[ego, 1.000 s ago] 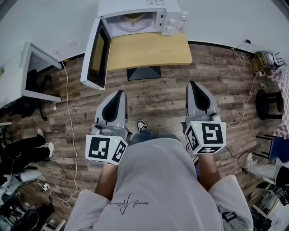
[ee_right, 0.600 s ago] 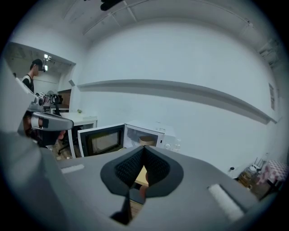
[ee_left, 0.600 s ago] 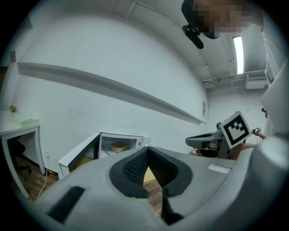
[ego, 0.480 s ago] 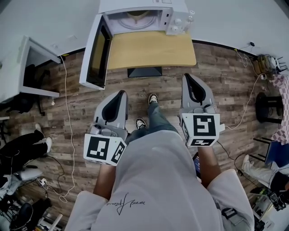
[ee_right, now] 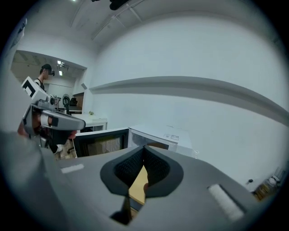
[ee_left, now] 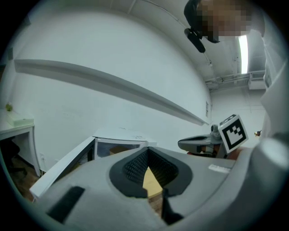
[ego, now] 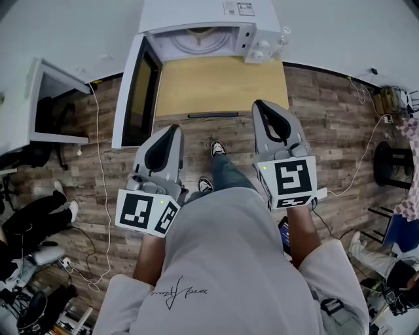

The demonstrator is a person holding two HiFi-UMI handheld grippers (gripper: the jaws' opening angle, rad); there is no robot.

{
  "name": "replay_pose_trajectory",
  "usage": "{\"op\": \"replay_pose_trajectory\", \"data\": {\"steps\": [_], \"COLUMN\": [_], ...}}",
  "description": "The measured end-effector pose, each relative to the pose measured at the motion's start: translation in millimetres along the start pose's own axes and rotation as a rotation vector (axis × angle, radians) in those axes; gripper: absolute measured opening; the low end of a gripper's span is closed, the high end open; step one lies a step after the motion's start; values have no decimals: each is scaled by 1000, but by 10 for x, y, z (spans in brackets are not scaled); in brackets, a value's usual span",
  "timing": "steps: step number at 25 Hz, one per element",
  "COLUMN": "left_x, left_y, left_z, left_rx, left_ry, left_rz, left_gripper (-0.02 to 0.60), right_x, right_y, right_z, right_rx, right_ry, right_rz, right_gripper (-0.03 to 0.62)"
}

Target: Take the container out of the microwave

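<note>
A white microwave [ego: 196,16] stands at the far end of a wooden table [ego: 219,85], its door [ego: 134,88] swung wide to the left. Inside it, on the turntable, sits a tan container [ego: 196,34], partly hidden by the top of the cavity. My left gripper [ego: 171,131] hangs over the floor just short of the table's near edge, shut and empty. My right gripper [ego: 258,106] reaches the table's near right edge. Its tips look together, its jaws are just opening, and nothing is between them. Both point at the microwave [ee_right: 158,135], well short of it.
A white desk [ego: 46,105] stands to the left, beside the open door. A cable [ego: 98,163] runs down the wooden floor. Someone's dark-trousered legs [ego: 33,219] lie at lower left, and a black stool [ego: 393,150] stands at right. A small clear bottle [ego: 283,36] stands by the microwave's right side.
Both grippers have moved forward toward the table with the person's step. The microwave and table now sit nearer, and the right gripper has reached the table's edge.
</note>
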State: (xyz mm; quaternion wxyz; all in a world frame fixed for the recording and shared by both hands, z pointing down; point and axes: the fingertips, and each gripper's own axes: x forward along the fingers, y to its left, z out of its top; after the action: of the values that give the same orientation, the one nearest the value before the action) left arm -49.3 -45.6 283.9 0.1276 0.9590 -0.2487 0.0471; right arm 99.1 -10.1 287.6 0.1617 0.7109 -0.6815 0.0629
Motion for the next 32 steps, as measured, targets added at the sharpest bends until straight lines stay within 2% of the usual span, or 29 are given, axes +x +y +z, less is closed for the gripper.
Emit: {"op": "replay_pose_trajectory", "data": {"steps": [7,14,20,32], "left_x": [657,1123,1311,1297], "left_y": [183,384,490,663], "left_z": [142,185,126,103], "left_rx": [-2,-9,-18,-20], "left_ry": [-3,4,0,-6], "left_rz": [9,63,126,216], "left_gripper": [-5,-5,-5,-5], "right_x": [597,1071,1377,1908], "right_y": [-236,-474,-547,-479], "right_z": [41,37,-27,-248], "right_rx": [-76,-108,-172,-306], "right_ry": [20,26,33,62], "right_rz": [133,193,252,250], "right_gripper": [11,12,12,32]}}
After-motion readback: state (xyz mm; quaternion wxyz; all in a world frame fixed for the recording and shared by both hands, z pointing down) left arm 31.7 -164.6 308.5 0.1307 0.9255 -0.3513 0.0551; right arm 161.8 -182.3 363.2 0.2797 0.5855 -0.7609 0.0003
